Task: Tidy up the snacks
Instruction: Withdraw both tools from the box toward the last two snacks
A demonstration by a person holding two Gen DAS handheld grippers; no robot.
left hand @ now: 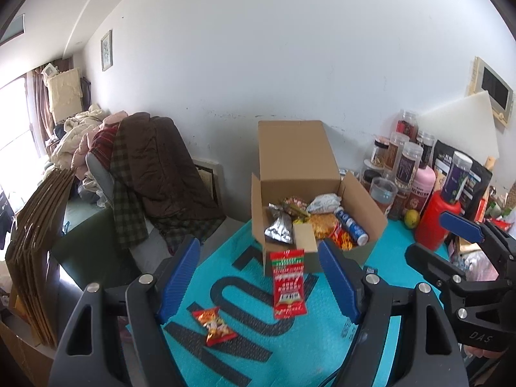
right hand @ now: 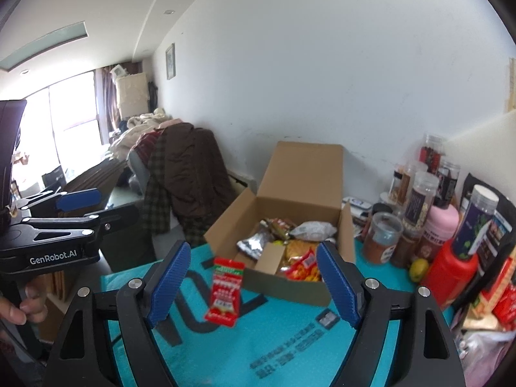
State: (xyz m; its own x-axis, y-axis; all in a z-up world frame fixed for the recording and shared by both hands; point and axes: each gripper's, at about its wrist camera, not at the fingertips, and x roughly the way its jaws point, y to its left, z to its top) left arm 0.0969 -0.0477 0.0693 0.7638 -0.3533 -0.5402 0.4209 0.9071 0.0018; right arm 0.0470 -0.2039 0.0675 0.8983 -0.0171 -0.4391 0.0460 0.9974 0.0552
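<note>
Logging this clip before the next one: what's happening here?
A person with a tool in each hand is sorting snacks into an open cardboard box on a teal mat. Both the left tool and right tool are open and empty. A red packet and an orange packet remain outside the box.

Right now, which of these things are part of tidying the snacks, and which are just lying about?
Part of the job:
- cardboard box, holding snacks
- tall red packet on the teal mat
- small orange packet

Just lying about:
- jars
- red bottle
- pile of clothes
</note>
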